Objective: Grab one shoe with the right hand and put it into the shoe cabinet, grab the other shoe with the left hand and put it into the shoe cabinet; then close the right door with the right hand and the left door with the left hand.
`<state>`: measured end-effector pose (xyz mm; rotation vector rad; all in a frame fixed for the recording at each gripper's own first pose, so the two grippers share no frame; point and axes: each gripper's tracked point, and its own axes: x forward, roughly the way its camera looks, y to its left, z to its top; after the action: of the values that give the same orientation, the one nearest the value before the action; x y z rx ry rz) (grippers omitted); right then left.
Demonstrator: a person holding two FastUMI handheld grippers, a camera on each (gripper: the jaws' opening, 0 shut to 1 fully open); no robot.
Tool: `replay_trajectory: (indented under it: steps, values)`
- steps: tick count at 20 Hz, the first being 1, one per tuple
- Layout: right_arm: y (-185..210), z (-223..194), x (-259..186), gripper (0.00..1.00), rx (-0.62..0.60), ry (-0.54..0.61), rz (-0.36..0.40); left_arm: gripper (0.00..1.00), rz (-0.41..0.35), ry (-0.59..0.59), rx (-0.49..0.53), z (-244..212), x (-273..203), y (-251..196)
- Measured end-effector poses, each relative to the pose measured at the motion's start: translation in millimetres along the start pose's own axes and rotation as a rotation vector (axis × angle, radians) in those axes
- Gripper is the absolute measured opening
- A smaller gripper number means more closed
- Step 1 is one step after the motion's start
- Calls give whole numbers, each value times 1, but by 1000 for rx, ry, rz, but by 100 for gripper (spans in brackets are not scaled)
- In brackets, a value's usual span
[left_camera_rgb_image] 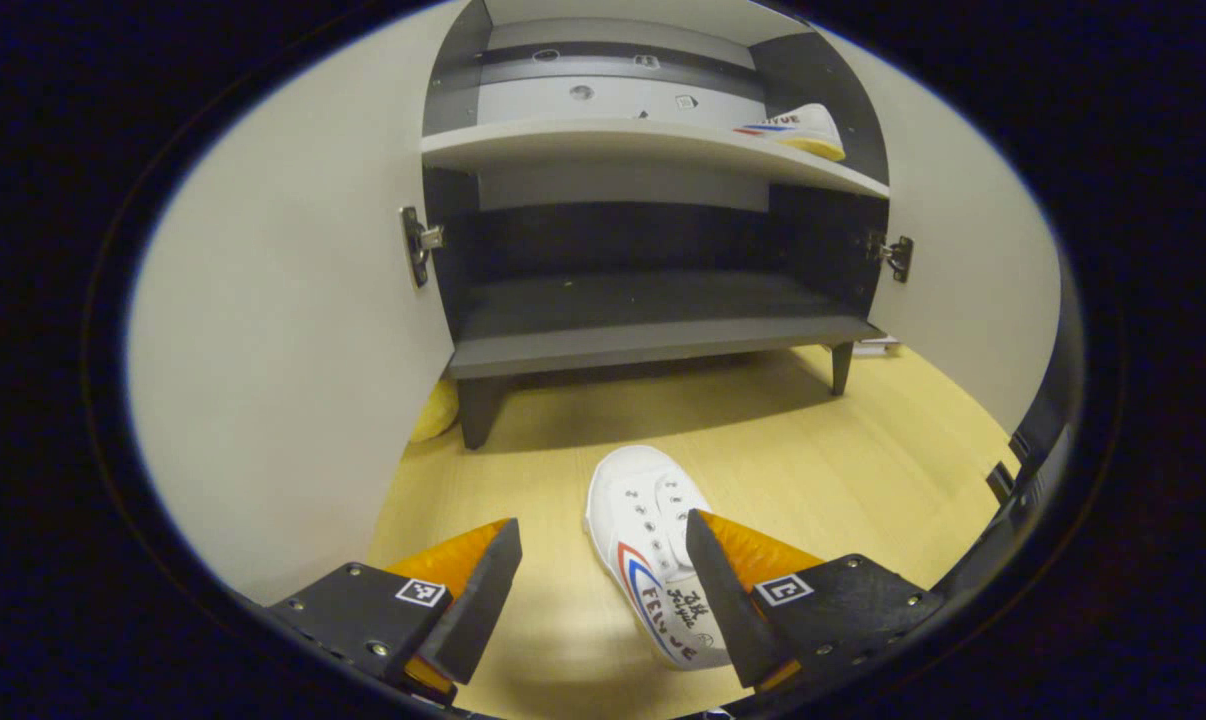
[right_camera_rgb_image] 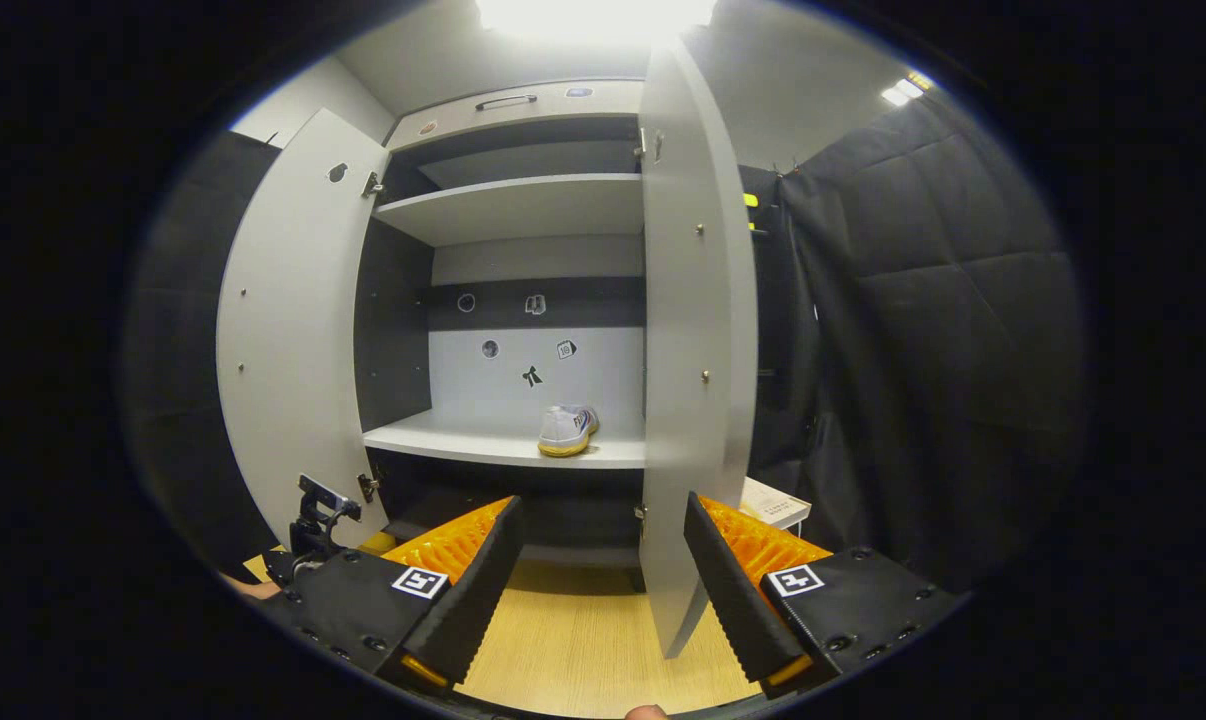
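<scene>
On the wooden floor (left_camera_rgb_image: 843, 440) before the shoe cabinet (left_camera_rgb_image: 653, 340), a white shoe (left_camera_rgb_image: 648, 540) is lying at six o'clock, just ahead of the left gripper (left_camera_rgb_image: 603, 585), whose jaws are gaping wide and gripping nothing. At one o'clock, the other shoe (right_camera_rgb_image: 567, 430) is sitting on the middle shelf (right_camera_rgb_image: 483, 440). Both doors are standing open. The right gripper (right_camera_rgb_image: 603, 570) is hanging wide open and empty, facing the right door (right_camera_rgb_image: 688, 400).

In the right gripper view, the right gripper (right_camera_rgb_image: 603, 575) hangs with fingers spread apart, holding nothing, before the shoe cabinet (right_camera_rgb_image: 523, 300). Both doors stand open. One shoe (right_camera_rgb_image: 567, 431) sits on the middle shelf (right_camera_rgb_image: 463, 440), near its front edge, toward the right door (right_camera_rgb_image: 693, 350).
</scene>
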<state>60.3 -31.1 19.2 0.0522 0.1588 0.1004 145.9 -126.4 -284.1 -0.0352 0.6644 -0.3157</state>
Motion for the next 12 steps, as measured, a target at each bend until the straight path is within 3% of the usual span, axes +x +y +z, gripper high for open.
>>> replay_trajectory:
  steps: [9,10,11,12]
  values:
    - [-32,-4,-17,99,18,9,-91,94,-15,122,-24,-42,33,-7]
    - [-35,-1,-17,100,10,-1,-103,91,-13,141,-22,-50,36,-7]
    - [-38,0,-17,99,3,-7,-113,81,-18,166,-22,-58,38,-8]
    - [-39,2,-17,99,1,-8,-117,82,-39,176,-32,-64,37,-12]
